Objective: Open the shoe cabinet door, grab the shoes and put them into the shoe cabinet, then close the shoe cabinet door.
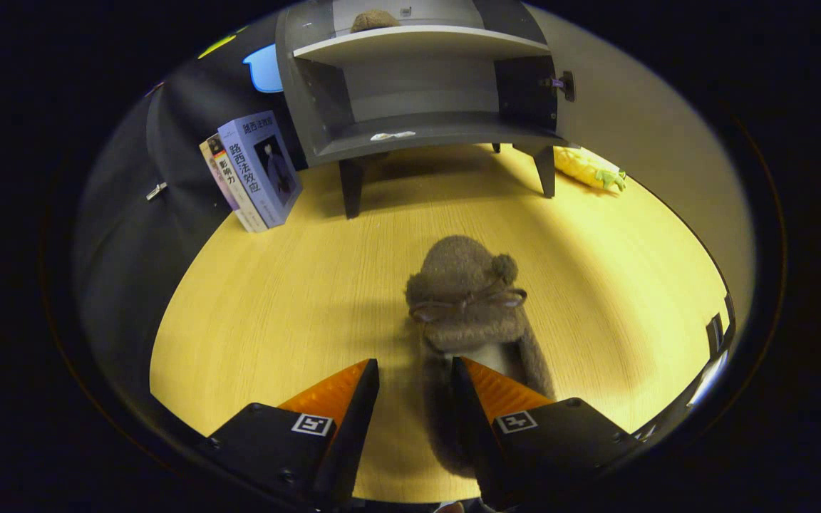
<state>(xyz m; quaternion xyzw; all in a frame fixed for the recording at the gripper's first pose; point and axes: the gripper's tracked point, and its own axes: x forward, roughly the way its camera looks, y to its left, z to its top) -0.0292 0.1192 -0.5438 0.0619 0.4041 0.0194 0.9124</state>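
Right, gripper (415, 377) fingers were spread, straddling the slipper's (466, 299) near wall mid-table, not yet pinching. Cabinet (417, 85) stood open at the far edge, another slipper (375, 19) on top. Best squeeze the wall firmly before lifting; fuzzy fabric could slip.

We found the gripper (415, 370) built of two black housings, each bearing a square white fiducial marker and visible screws, each carrying a wedge-shaped finger (339, 390) with ribbed faces.
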